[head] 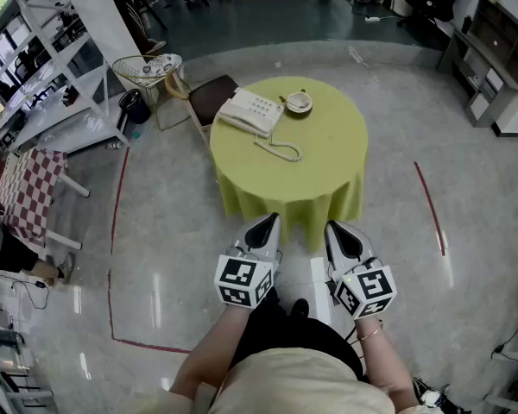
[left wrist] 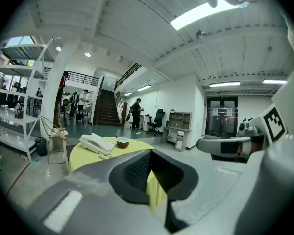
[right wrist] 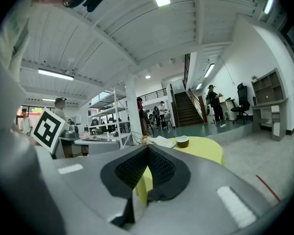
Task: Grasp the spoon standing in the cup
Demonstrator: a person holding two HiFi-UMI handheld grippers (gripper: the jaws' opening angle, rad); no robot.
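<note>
A small round cup [head: 299,103] stands on the far side of the round table with the yellow-green cloth [head: 328,158], next to a white telephone [head: 252,111]. A thin handle, too small to tell as the spoon, seems to stick up at the cup's rim. My left gripper [head: 268,223] and right gripper [head: 336,229] hang side by side before the table's near edge, well short of the cup, both shut and empty. The left gripper view shows the cup [left wrist: 122,142] beyond the closed left gripper [left wrist: 150,152]. In the right gripper view the cup [right wrist: 182,141] sits past the closed right gripper [right wrist: 147,148].
A brown-seated chair [head: 211,96] and a wire basket [head: 147,69] stand behind the table at the left. White shelving [head: 52,76] and a checked-cloth table [head: 26,192] line the left side. Red tape lines [head: 430,205] mark the floor. People stand far off near a staircase [left wrist: 107,109].
</note>
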